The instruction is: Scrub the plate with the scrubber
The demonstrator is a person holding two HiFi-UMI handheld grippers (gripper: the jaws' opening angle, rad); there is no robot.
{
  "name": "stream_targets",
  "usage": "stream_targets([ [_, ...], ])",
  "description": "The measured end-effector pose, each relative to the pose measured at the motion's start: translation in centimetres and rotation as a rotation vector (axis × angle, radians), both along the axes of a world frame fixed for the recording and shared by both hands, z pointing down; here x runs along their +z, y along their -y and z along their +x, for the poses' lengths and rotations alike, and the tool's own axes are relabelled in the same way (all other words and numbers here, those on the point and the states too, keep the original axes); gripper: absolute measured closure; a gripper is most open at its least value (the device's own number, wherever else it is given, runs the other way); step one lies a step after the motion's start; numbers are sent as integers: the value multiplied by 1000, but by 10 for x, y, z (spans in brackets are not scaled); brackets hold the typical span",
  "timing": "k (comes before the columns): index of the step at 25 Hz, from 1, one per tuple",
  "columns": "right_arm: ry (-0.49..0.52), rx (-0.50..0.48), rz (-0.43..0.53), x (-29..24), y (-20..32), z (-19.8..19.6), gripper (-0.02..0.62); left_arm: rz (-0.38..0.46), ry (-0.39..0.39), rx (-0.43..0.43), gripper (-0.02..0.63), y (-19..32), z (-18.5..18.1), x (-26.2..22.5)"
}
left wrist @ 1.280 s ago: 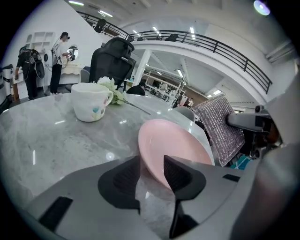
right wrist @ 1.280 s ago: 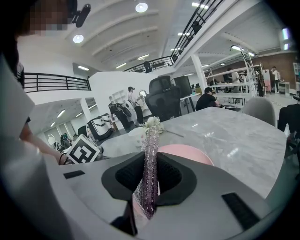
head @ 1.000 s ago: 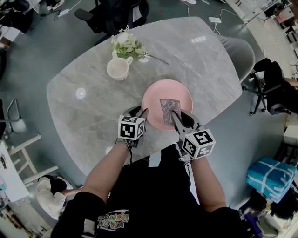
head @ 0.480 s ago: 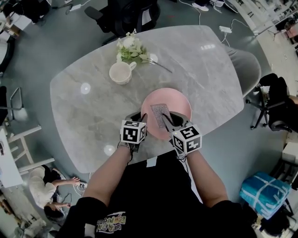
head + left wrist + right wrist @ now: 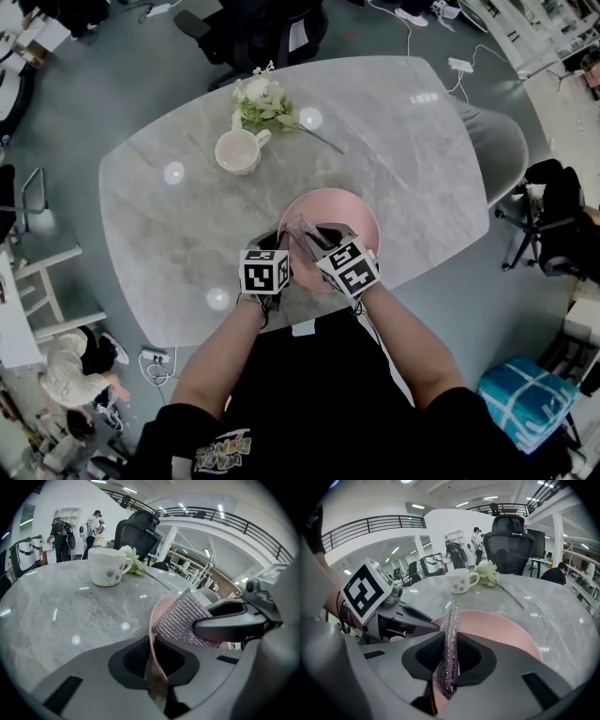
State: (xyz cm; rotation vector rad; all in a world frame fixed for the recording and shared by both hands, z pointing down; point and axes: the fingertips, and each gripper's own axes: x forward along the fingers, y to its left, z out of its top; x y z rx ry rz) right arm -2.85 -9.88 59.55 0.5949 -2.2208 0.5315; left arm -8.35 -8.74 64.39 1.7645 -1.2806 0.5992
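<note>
Both grip: the left hand-held gripper (image 5: 157, 665), jaws just closing, clamps the near rim of the round pink plate (image 5: 354, 212) on the grey marble bench (image 5: 178, 220); the right hand-held gripper (image 5: 449, 660) pinches the silver mesh scrubber (image 5: 451, 630) over it.

The plate (image 5: 354, 218) lies at the table (image 5: 422, 169)'s near edge — mug (image 5: 236, 151) behind-left, flowers (image 5: 260, 101) behind that, perhaps touching.

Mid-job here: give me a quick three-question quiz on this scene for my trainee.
1. True or false: the right gripper is shut on the scrubber.
2. What does the left gripper clamp? A the scrubber, B the rim of the plate, C nothing.
3. What stands beside the flowers?
Key: 1 true. 2 B; its jaws have just been closing, with the rim between them. 3 the cup.
</note>
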Motion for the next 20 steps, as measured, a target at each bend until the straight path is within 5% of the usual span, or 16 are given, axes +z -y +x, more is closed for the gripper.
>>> stream_targets([
  [11, -228, -82, 63, 27, 18, 4, 520, 3, -1, -46, 563, 0, -2, -1],
  [20, -322, -74, 120, 31, 46, 16, 518, 7, -14, -64, 565, 0, -2, -2],
])
